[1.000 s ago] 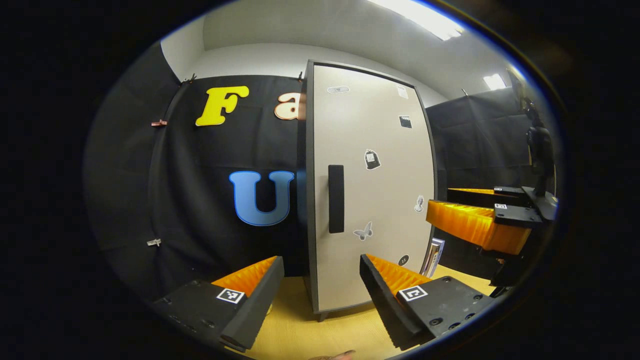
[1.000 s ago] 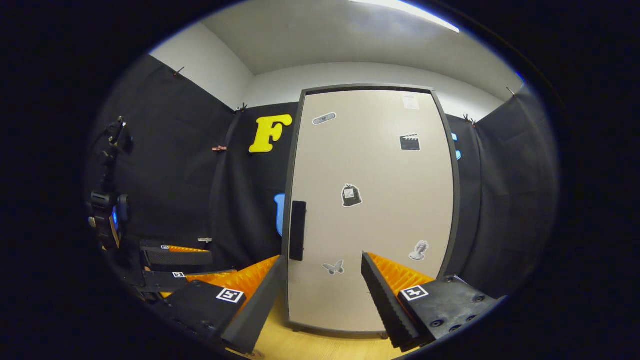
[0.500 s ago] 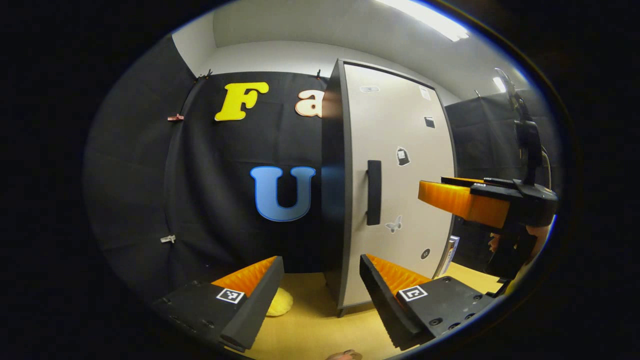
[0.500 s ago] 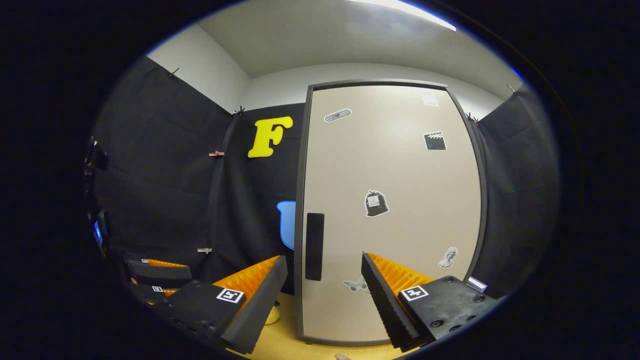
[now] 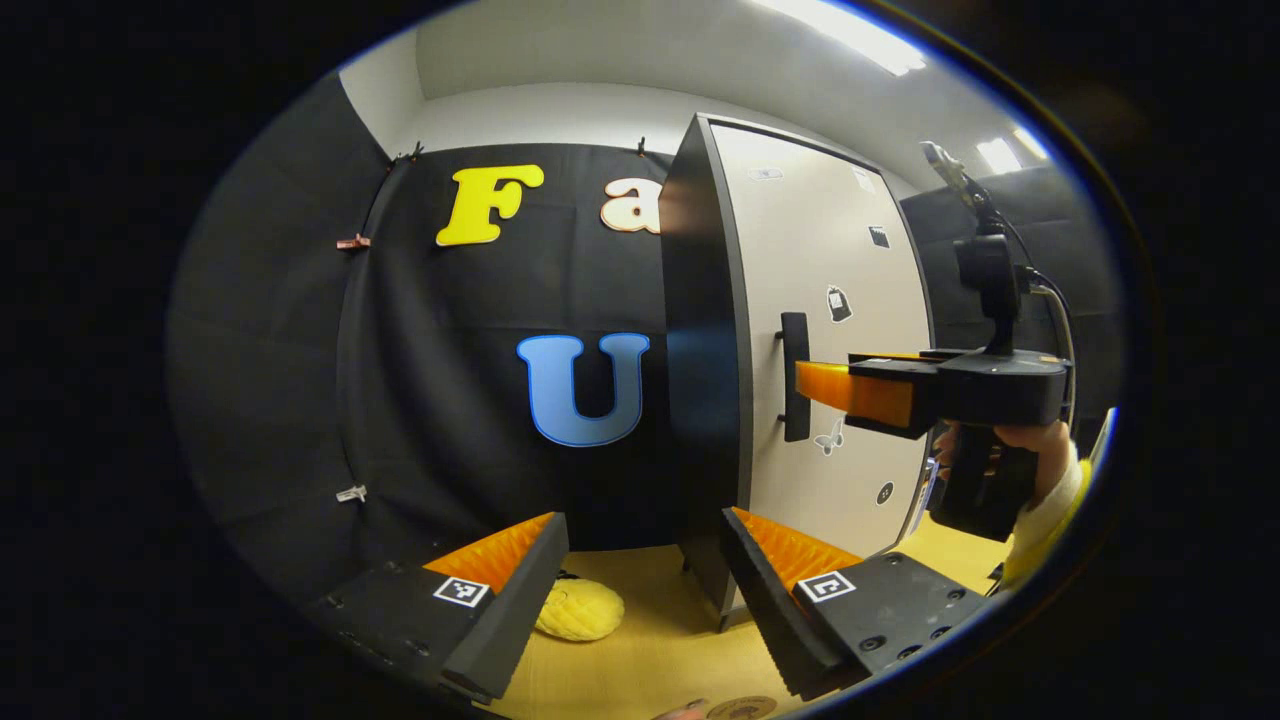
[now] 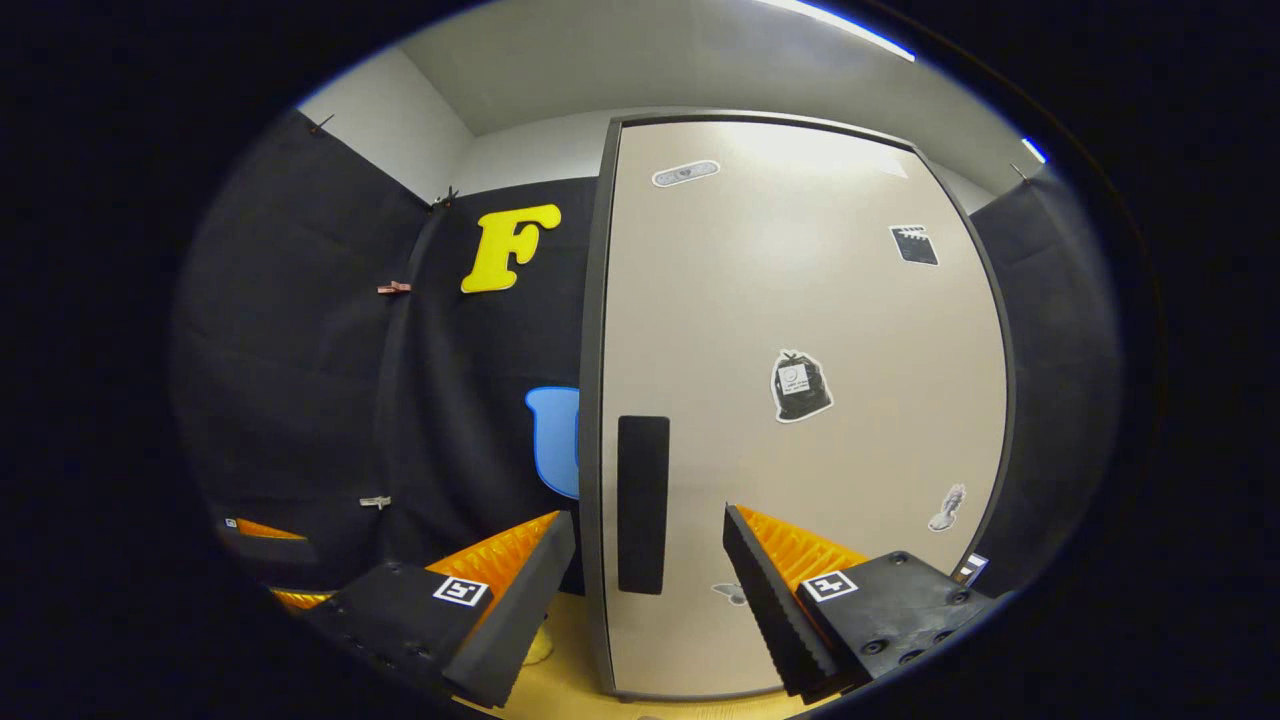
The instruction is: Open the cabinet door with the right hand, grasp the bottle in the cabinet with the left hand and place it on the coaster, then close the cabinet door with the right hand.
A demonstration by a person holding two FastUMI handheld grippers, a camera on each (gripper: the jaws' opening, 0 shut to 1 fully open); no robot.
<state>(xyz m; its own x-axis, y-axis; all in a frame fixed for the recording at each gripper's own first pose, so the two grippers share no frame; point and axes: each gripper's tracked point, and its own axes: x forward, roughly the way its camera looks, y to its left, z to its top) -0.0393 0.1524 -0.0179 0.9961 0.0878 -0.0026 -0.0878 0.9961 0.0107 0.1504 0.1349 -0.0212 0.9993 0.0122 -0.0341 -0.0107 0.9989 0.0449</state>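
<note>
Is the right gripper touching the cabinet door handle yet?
Cannot tell. In the left gripper view the right gripper overlaps the door handle with no clear contact or gap. In the right gripper view the handle stands between its open fingers.

We are in a recording booth: black cloth walls [image 5: 300, 350], a sticker-covered cabinet [image 6: 800, 400] on a wooden desk [image 5: 640, 640], ceiling strip lights [image 5: 850, 35].

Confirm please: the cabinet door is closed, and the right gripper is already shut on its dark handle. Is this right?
Not quite. The cabinet door is closed, but the right gripper is open: in the right gripper view its fingers stand apart on either side of the dark handle, not pressing on it.
</note>
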